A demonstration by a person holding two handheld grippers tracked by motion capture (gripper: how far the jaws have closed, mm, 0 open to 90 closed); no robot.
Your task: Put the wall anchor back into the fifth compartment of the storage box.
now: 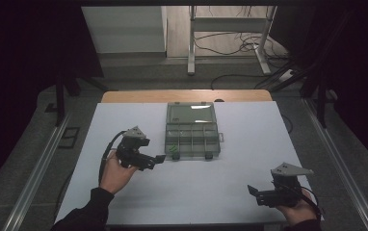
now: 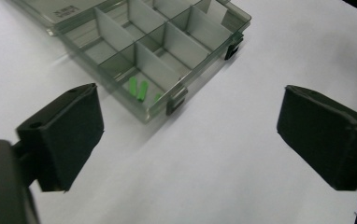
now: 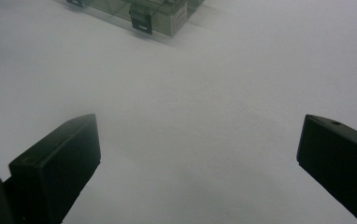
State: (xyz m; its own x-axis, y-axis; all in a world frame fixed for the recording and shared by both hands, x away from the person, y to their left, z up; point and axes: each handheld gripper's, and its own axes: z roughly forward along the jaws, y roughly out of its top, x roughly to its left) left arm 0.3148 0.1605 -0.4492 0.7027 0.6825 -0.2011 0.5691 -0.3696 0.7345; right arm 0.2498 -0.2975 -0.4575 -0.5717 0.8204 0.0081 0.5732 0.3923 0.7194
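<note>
A clear plastic compartment box [image 1: 192, 136] lies open at the middle of the white table top, its lid folded flat behind it. A few small green pieces [image 1: 173, 149] lie in its front left compartment, and the left gripper view looks into that compartment at the green pieces [image 2: 139, 89]. My left gripper [image 1: 159, 159] hovers just left of the box's front corner, jaws wide apart with only bare table between them [image 2: 190, 135]. My right gripper [image 1: 252, 190] is held near the front right of the table, open and empty [image 3: 197, 158], with the box's near corner [image 3: 160, 13] far ahead.
The white sheet [image 1: 230, 168] covers most of the table, and a strip of wood [image 1: 187, 96] shows at its far edge. Metal rails [image 1: 35, 168] run along both sides. Behind the table stand a desk frame [image 1: 191, 43] and loose floor cables [image 1: 230, 45].
</note>
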